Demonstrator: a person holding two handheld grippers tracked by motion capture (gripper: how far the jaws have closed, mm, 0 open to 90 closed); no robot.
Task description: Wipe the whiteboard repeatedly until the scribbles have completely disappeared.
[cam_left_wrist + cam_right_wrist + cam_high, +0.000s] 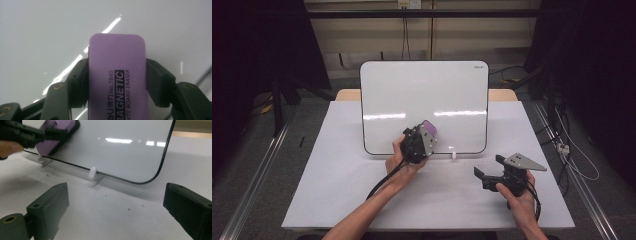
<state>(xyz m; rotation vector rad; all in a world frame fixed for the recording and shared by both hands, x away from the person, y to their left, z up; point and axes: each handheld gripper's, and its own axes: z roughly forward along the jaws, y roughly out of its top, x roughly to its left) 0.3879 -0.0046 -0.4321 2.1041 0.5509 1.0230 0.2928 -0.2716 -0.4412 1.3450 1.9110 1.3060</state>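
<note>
Taking the whiteboard (424, 100) as landmark: nearest the person, well in front of its right corner, the right gripper (488, 172) rests low over the table (337, 175), its blocky matt-black jaws spread wide with nothing between them; the right gripper view shows bare table and a few dark specks between the two pads. A grey three-cornered plate sits on its top and a black cable trails back along the forearm. Closer to the board, in front of its lower middle, the left gripper (426, 134) has its jaws clamped on both long sides of a purple eraser (117, 75), a smooth plastic block with rounded corners and black print reading "MAGNETIC", held against the board's lower centre. The board itself is a glossy white panel with a thin dark rim and rounded corners, standing tilted on small white plastic feet (93, 173) and mirroring ceiling lights as bright streaks. The table is a matt, pale grey sheet on a wooden top. Behind the board lie grey floor, metal rails, loose cables and a beige wall
</note>
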